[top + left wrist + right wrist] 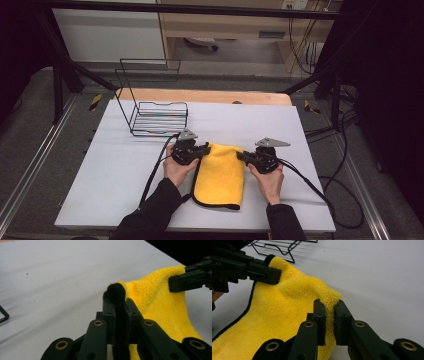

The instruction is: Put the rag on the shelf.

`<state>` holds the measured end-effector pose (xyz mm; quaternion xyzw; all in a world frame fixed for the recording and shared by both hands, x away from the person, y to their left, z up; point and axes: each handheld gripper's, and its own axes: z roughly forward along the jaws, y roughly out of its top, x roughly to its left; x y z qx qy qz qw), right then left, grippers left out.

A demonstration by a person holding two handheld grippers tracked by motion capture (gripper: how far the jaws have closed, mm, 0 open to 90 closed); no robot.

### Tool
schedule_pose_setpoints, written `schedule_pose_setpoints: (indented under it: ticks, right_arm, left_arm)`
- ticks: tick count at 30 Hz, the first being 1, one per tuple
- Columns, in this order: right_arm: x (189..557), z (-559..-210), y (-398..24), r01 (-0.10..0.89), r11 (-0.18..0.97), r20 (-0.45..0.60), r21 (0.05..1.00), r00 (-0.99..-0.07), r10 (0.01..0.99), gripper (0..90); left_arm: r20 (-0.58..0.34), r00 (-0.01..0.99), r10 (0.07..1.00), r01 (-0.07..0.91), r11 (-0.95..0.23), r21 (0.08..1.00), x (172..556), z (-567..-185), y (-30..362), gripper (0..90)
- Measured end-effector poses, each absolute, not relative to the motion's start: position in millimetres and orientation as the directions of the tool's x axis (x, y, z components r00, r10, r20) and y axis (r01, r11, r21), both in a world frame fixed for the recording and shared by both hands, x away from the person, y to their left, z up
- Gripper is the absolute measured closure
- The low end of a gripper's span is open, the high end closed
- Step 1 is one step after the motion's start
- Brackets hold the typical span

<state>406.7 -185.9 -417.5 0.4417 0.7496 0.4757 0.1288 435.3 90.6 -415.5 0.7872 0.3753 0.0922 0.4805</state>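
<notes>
near the middle of the white table (pixel 120 165), both forearms in dark sleeves are reaching forward from the bottom of the high view, each hand wrapping the body of its tool from below, wrists roughly level and the tips turning inward toward each other. the left tongs (pixel 206 148) are pointing right and the right tongs (pixel 240 155) are pointing left, with the yellow microfibre cloth (pixel 220 177) stretching between them.

the left tongs (pixel 117 302) are clamping the cloth's far left corner, where its black edge trim (pixel 115 291) is bunching up between the closed jaws. the right tongs (pixel 329 305) are pinching the far right corner of the cloth (pixel 287 312), the fluffy yellow pile squeezing up between the jaws.

the far edge of the cloth is hanging raised and slightly sagging between the two grips, while the rest is draping down and lying flat on the table toward the person, its near hem trimmed in black. a black wire rack (pixel 157 117) is standing well apart on the table's far left part.
</notes>
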Motion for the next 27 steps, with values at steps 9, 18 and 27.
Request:
schedule_pose_setpoints:
  ticks: [9,18,27]
  right_arm:
    - [392.3,-398.3,-179.6,0.455,0.175,0.173,0.873,-0.626,0.760,82.1]
    - [380.8,-380.7,-174.9,0.401,0.188,0.134,0.897,-0.650,0.748,82.4]
    - [371.0,-358.9,-169.4,0.329,0.196,0.083,0.924,-0.673,0.735,82.4]
  left_arm:
    - [-0.169,0.717,0.676,0.427,-0.236,0.873,411.1,-397.3,102.3,81.6]
    - [-0.144,0.726,0.673,0.377,-0.214,0.901,394.2,-380.6,110.6,81.6]
    - [-0.128,0.724,0.678,0.323,-0.169,0.931,383.5,-363.2,119.0,81.7]
